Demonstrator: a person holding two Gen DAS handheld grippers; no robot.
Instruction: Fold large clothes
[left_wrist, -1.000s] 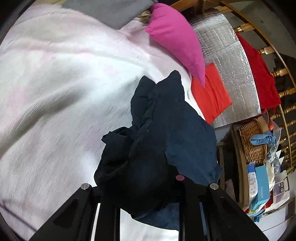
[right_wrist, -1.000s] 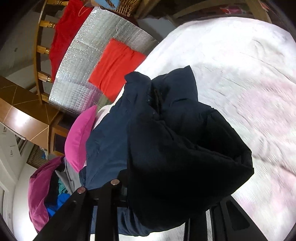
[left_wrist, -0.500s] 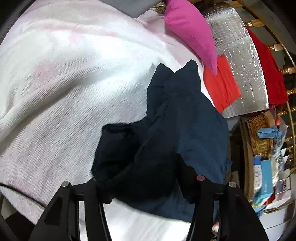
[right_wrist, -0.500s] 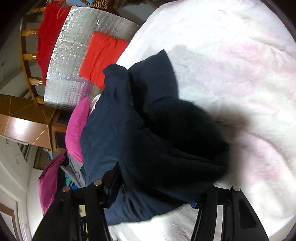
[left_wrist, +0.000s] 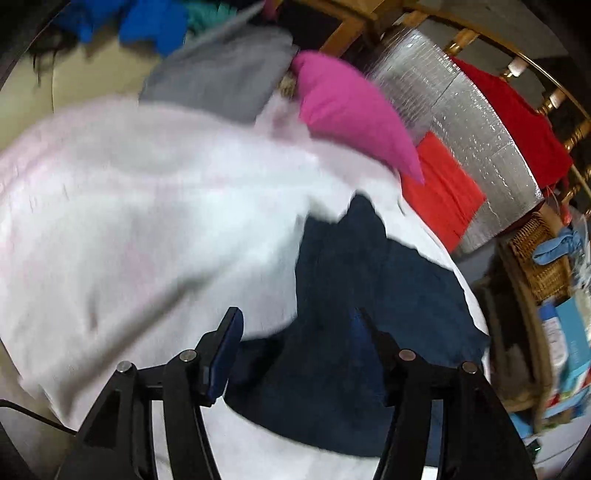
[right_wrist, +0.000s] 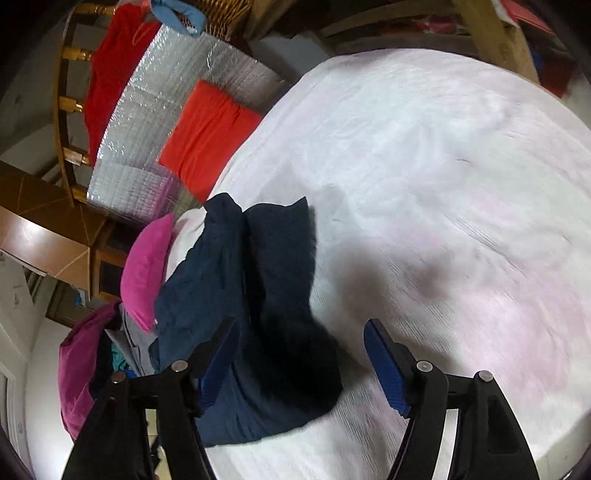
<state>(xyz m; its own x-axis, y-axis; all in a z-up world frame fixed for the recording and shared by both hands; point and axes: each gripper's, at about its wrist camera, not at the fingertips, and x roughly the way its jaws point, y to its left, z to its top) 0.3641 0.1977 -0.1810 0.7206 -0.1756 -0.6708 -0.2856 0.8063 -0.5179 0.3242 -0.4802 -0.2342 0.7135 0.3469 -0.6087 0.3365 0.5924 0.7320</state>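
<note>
A dark navy garment (left_wrist: 354, 317) lies bunched on the white bed cover (left_wrist: 147, 229); in the right wrist view the same garment (right_wrist: 258, 295) rests as a crumpled heap near the bed's edge (right_wrist: 443, 184). My left gripper (left_wrist: 299, 328) hovers above it with jaws opening, pads clear of the cloth. My right gripper (right_wrist: 299, 339) also has its jaws opening; the garment lies below and between the fingers, and neither pad presses on it.
A pink pillow (left_wrist: 351, 110), a grey cloth (left_wrist: 221, 81), an orange-red cloth (left_wrist: 443, 192) and a silver foil mat (left_wrist: 461, 122) lie by the wooden headboard. A wicker basket (left_wrist: 539, 254) and boxes stand beside the bed. Magenta fabric (right_wrist: 81, 365) hangs at the left.
Both grippers have let go of the navy garment and opened. The garment has dropped onto the bed. The left gripper has risen and rolled; the right has pulled back sideways.
</note>
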